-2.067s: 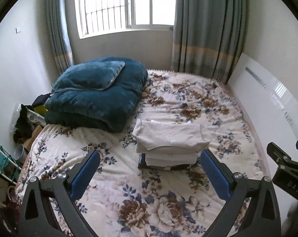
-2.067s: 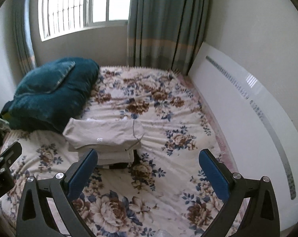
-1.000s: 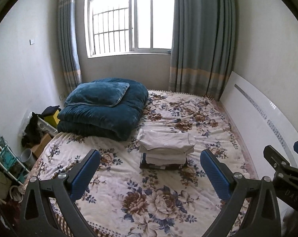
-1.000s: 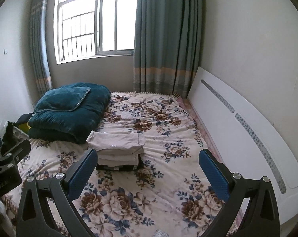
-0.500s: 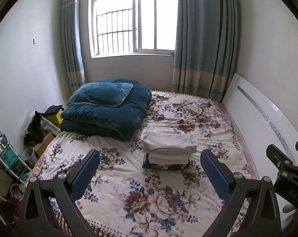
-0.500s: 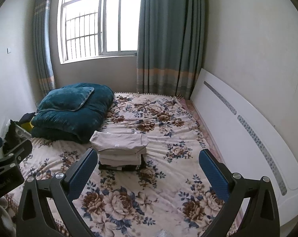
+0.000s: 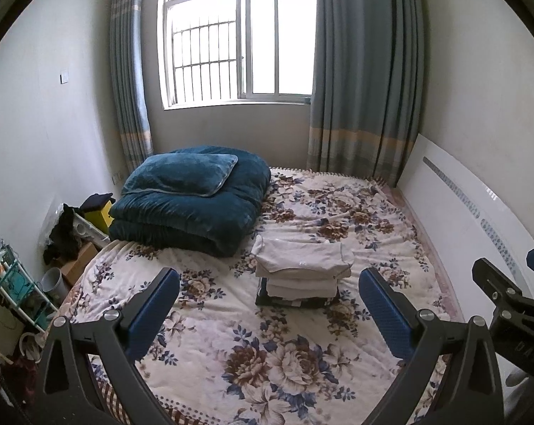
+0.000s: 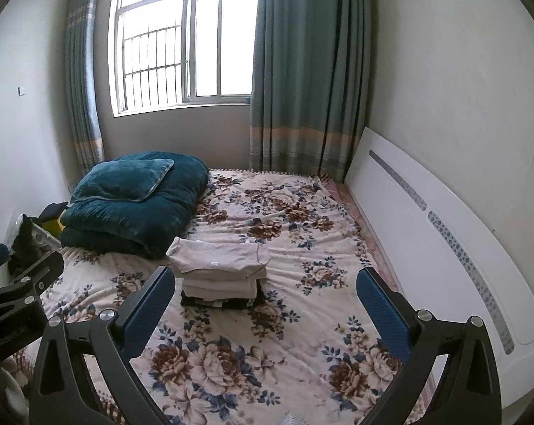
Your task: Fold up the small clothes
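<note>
A: Looking through my left wrist camera, what do I have?

B: My left gripper hangs above the near part of the bed, fingers spread wide, nothing between them. The stack of folded clothes sits mid-bed, beige pieces on top of a dark one at the bottom, beyond the fingertips and well apart from them. A teal quilt with a pillow on it lies just behind and left of the stack. The right gripper's body shows at the right edge.

A: And the right wrist camera?

B: My right gripper is likewise wide open and holds nothing. The stack sits just past its left fingertip, not touching it. The white headboard runs along the bed's right side, under the curtain and window. The left gripper's body shows at the left edge.
</note>
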A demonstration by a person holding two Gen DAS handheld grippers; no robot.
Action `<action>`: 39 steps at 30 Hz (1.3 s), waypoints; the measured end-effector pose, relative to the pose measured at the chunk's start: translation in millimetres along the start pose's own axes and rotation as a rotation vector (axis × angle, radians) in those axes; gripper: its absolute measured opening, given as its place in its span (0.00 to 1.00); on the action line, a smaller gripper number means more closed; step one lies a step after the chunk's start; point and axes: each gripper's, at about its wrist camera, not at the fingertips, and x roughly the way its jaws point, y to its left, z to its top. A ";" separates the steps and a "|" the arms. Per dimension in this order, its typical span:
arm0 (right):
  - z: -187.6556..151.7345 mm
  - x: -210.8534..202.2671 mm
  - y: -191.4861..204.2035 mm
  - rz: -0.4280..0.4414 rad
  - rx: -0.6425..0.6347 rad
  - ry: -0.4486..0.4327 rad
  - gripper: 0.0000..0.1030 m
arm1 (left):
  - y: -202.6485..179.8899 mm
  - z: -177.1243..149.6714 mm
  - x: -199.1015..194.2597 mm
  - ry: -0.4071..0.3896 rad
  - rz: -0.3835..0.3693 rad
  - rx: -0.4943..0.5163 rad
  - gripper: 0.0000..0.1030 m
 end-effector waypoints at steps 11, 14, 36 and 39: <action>1.4 -1.8 2.1 0.007 0.000 0.000 1.00 | 0.0 0.8 -1.0 -0.004 0.003 0.000 1.00; 1.6 -1.8 2.3 0.007 -0.002 -0.001 1.00 | 0.3 0.5 -1.0 -0.004 0.000 -0.001 1.00; 0.6 -1.5 1.5 0.012 -0.002 -0.003 1.00 | 0.6 1.7 -8.1 -0.013 0.007 -0.003 1.00; -0.1 -1.3 1.3 0.011 -0.003 -0.003 1.00 | 0.6 1.3 -8.3 -0.013 0.007 -0.003 1.00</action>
